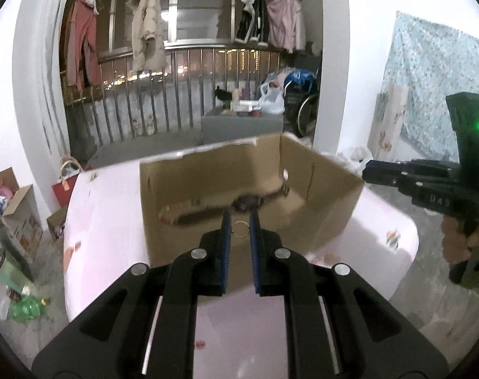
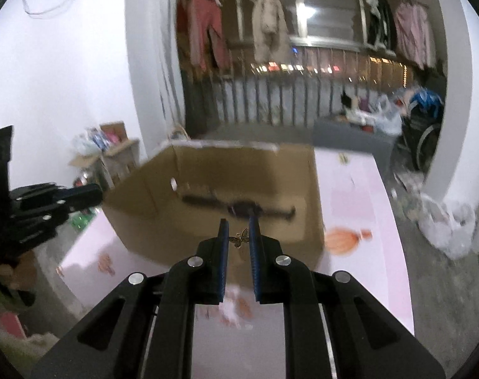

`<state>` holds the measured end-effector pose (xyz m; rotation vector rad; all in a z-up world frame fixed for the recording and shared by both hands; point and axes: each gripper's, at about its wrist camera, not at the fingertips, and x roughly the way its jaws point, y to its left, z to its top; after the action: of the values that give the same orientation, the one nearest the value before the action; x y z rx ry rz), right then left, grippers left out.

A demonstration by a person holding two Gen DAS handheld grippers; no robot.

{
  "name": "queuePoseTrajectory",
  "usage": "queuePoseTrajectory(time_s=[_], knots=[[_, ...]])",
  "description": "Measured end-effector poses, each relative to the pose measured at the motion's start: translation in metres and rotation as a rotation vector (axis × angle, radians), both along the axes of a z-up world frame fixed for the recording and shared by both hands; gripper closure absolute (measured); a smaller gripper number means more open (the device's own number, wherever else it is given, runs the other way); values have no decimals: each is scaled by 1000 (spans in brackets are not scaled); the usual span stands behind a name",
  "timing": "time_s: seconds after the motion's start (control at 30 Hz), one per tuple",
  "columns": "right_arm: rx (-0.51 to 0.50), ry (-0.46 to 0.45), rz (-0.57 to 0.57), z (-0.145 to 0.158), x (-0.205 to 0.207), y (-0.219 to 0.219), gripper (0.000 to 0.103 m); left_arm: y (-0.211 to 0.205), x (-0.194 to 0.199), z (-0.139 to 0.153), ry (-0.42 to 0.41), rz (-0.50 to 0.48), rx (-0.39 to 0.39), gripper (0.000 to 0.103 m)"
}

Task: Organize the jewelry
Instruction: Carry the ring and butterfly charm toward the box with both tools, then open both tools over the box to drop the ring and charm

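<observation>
the left black plastic two-finger gripper [image 1: 238,221] has angular linkage arms with round silver rivets at the joints, slim silver rods along the inner slots, and ribbed blue pads on the finger faces. the right black plastic two-finger gripper [image 2: 239,225] is built the same way. seen from the left wrist view, its body carries pale raised letters and a green light.
</observation>
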<state>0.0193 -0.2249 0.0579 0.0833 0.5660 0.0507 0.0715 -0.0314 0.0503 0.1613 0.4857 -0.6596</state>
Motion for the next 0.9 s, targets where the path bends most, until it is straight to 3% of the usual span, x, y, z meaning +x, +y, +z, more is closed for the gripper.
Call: queuePoseTrajectory(time_s=[0.1,0.2,0.33,0.47,0.67,0.9], knots=[[46,-21,38,12,22,-2,90,-14,21,5,2,-11,24,92],[89,11,71,12,52,-6,90,-31,54,-1,63,-8,74,92],[194,140,97,-6,98,-15,90,-50,103,-22,177,61,175,92],[292,304,79,-33,140,-28,90,-54,132,-41,290,101,195,92],[297,391,71,-50,162,-30,89,-56,145,-49,310,120,190,90],[293,366,54,-46,159,-40,82,-50,145,-45,300,134,156,78]])
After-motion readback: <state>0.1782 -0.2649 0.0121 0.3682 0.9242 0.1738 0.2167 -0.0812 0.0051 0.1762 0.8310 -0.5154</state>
